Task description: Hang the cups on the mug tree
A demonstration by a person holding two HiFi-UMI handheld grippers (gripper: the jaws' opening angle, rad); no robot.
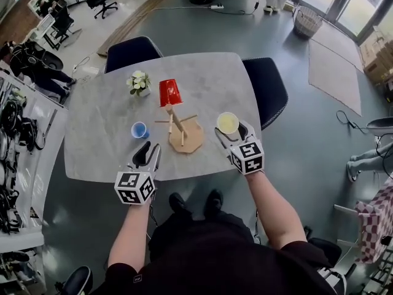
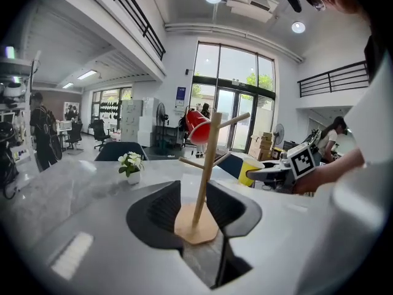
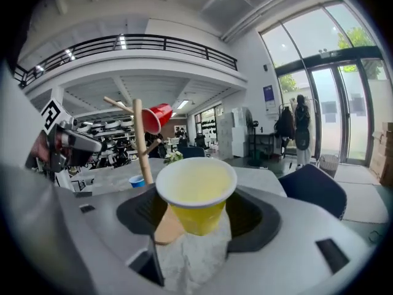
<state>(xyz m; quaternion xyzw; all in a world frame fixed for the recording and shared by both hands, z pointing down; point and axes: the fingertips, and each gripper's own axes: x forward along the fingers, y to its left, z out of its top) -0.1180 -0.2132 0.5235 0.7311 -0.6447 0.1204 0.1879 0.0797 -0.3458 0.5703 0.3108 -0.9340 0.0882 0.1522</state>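
While the right gripper (image 1: 232,133) pinches the yellow cup (image 1: 227,123) right of the mug tree (image 1: 182,131), best tip it mouth-down over a free peg (image 1: 191,117); left gripper (image 1: 149,154) spread, empty.

Table (image 1: 92,134): pale grey, marbled.
Mug tree (image 1: 184,137): light natural wood.
Cups, placed from the tree: red cup (image 1: 170,93) at 12 o'clock; blue cup (image 1: 140,129) at 9 o'clock; yellow cup (image 1: 227,123) at 3 o'clock, with a white rim.
Plant (image 1: 139,82) at 11 o'clock: white flowers, green leaves, white pot.
Chairs (image 1: 132,51): dark navy.
Left gripper (image 1: 149,147) and right gripper (image 1: 230,126): light grey shells, black pads, cubes with black-and-white square markers.
Floor (image 1: 202,29): grey.
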